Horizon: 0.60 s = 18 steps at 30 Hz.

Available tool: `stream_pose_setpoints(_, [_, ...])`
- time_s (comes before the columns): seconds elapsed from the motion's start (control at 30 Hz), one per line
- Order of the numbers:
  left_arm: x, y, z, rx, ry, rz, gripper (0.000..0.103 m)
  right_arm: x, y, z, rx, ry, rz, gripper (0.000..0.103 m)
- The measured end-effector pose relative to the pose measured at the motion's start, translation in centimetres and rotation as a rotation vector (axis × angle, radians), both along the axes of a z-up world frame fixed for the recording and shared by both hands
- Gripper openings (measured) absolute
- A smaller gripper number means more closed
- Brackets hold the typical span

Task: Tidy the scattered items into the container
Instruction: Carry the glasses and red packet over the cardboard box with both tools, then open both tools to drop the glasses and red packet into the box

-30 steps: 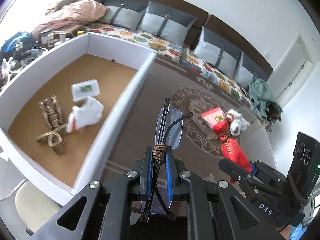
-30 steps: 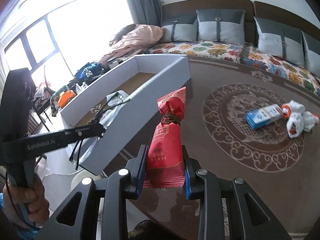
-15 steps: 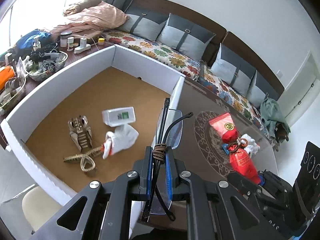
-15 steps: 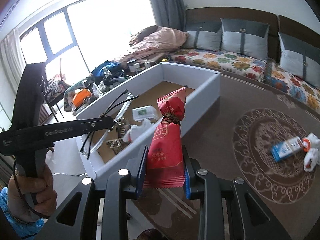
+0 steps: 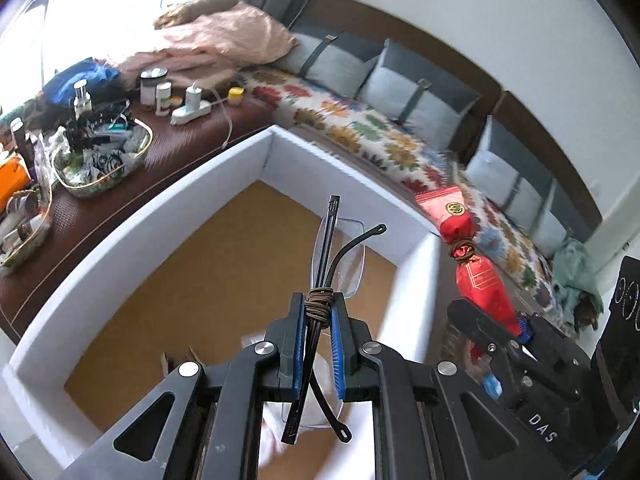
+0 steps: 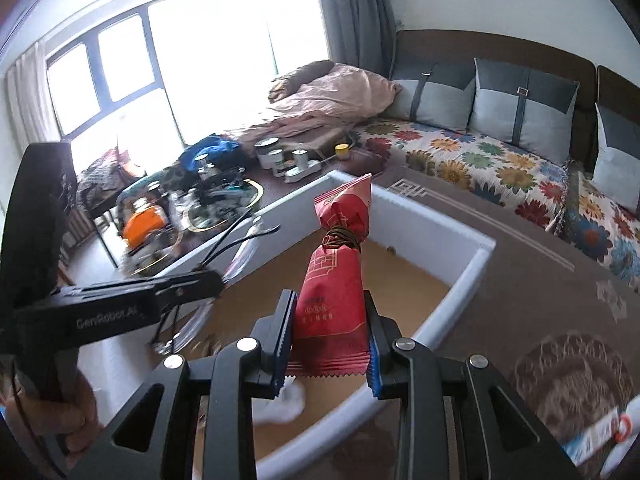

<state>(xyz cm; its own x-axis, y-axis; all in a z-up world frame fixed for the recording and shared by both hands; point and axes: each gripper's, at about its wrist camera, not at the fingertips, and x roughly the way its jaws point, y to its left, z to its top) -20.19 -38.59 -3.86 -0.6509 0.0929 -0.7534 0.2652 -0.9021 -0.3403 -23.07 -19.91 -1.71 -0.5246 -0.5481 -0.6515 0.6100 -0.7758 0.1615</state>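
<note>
The folded glasses (image 5: 334,264) stick out in front of the left gripper (image 5: 318,344), squeezed tight between its blue pads, and the red candy bag (image 6: 335,280) is pinched in the right gripper (image 6: 328,344), both hanging over the white box (image 5: 132,240) so they can drop inside.

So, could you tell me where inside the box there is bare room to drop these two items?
The box floor is bare across its middle and far corner, up to the white walls. The near end, under the grippers, is crowded with a white bundle and other half-hidden things.
</note>
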Motion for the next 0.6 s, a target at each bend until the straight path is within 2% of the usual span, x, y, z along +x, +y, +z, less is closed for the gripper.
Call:
stream_pose_setpoints(0.13, [-2.9, -1.6, -1.9, -0.020, -0.049, 0.017, 0.011, -4.1, -1.7, -2.4, -0.013, -0.102, -0.036, 0.031])
stream_pose_setpoints(0.27, [-5.0, -2.3, -4.0, 0.004, -0.103, -0.022, 0.013, -6.6, -2.5, -4.9, -0.033, -0.209, -0.088, 0.033])
stream_pose_setpoints(0.3, [-5.4, -2.5, -4.6, 0.006, -0.120, -0.027, 0.017, -7.1, -2.7, -5.4, -0.033, -0.239, -0.104, 0.035])
stream_pose_setpoints(0.33, [-5.6, -2.5, -5.1, 0.002, -0.143, -0.027, 0.035, -7.5, -2.7, -5.9, -0.032, -0.267, -0.118, 0.045])
stream_pose_setpoints(0.37, [-5.8, -2.5, -5.6, -0.003, -0.166, -0.026, 0.049, -7.7, -2.7, -6.2, -0.029, -0.291, -0.131, 0.050])
stream_pose_setpoints(0.4, [-5.8, -2.5, -5.9, -0.012, -0.179, -0.020, 0.074, -7.9, -2.7, -6.3, -0.031, -0.307, -0.141, 0.054])
stream_pose_setpoints(0.43, [-5.4, -2.6, -5.9, -0.027, -0.174, -0.006, 0.079, -7.9, -2.5, -6.2, -0.041, -0.308, -0.145, 0.054])
stream_pose_setpoints(0.6, [-2.9, -2.6, -4.8, -0.072, -0.134, 0.045, 0.079, -6.9, -0.3, -5.1, -0.099, -0.280, -0.163, 0.054])
